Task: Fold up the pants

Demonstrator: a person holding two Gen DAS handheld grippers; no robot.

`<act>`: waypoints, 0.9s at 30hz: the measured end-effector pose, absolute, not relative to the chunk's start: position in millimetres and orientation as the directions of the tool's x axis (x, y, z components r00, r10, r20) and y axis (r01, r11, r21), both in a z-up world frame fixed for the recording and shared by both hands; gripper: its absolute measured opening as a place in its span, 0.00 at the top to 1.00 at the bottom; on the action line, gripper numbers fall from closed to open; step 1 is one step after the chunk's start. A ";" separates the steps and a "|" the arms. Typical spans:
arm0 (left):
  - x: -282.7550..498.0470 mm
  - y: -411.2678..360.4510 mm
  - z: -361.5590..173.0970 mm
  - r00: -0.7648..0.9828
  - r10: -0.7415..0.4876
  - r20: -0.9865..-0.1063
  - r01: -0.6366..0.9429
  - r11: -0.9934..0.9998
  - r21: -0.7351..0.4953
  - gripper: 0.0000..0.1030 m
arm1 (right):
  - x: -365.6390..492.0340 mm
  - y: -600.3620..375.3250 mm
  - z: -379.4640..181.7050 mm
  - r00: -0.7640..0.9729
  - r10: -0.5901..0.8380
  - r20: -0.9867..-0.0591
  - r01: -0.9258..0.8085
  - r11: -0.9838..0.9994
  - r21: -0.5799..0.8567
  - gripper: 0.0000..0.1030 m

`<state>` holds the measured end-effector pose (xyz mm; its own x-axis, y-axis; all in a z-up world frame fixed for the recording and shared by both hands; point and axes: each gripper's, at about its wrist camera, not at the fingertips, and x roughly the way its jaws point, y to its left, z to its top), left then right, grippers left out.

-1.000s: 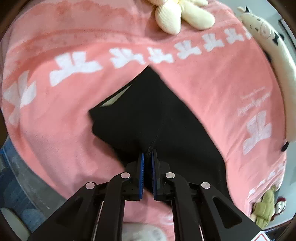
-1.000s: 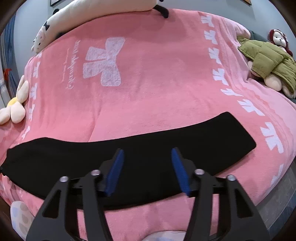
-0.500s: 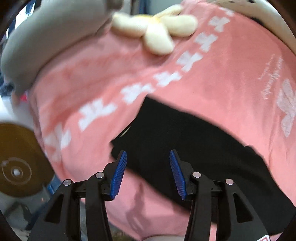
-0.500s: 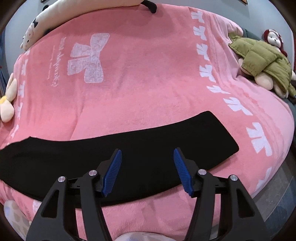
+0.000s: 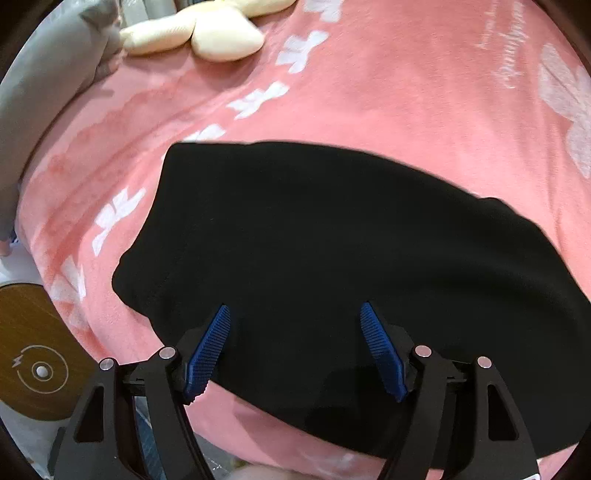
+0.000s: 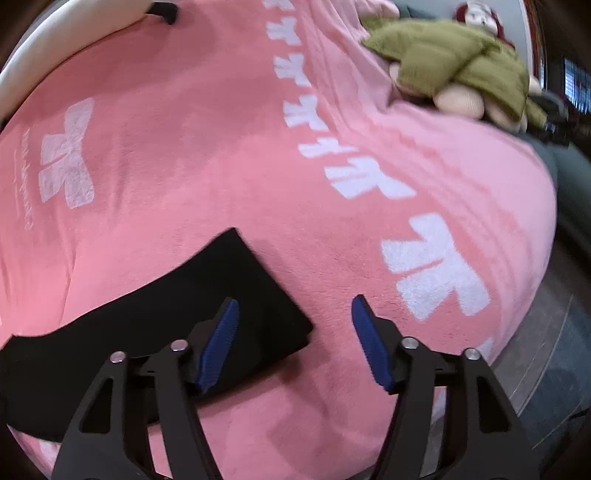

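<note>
Black pants [image 5: 332,240] lie flat as a long strip on a pink blanket [image 5: 406,92]. My left gripper [image 5: 295,332] is open and empty, hovering over the near edge of the wide end of the pants. In the right wrist view the narrow leg end of the pants [image 6: 236,291] lies at lower left. My right gripper [image 6: 295,325] is open and empty over that end's corner, its left finger above the cloth and its right finger above the bare blanket [image 6: 258,147].
A cream flower plush [image 5: 207,29] and a grey pillow [image 5: 44,81] lie at the far left of the bed. A round wooden charger table [image 5: 33,354] stands beside the bed. A doll in an olive coat [image 6: 454,62] lies at the far right. The bed edge and floor [image 6: 546,350] are at right.
My left gripper let go of the pants, opened and swung to face the wide end. My right gripper moved right along the pants to the leg end.
</note>
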<state>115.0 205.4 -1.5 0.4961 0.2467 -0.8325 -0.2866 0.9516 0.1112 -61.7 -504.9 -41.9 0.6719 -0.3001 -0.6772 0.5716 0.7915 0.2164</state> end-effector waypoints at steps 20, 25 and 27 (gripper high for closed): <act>76.5 70.0 -11.8 0.567 0.170 -0.806 0.000 0.978 0.206 0.30 | -32.6 -503.4 -72.1 0.727 -0.116 -0.677 0.443 0.832 0.333 0.79; 74.5 73.1 -14.7 0.552 0.165 -0.817 -0.007 0.981 0.193 0.30 | -34.0 -490.7 -56.3 0.757 -0.098 -0.646 0.434 0.815 0.384 0.80; 73.0 76.9 -14.7 0.549 0.157 -0.821 -0.015 0.984 0.178 0.30 | -32.5 -479.2 -42.1 0.774 -0.090 -0.627 0.411 0.824 0.390 0.80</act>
<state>73.0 76.9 -14.7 0.5485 0.1574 -0.8212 -0.0154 0.9839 0.1783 -32.5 -479.2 -42.1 0.7742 -0.0896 -0.6265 0.4112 0.8238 0.3902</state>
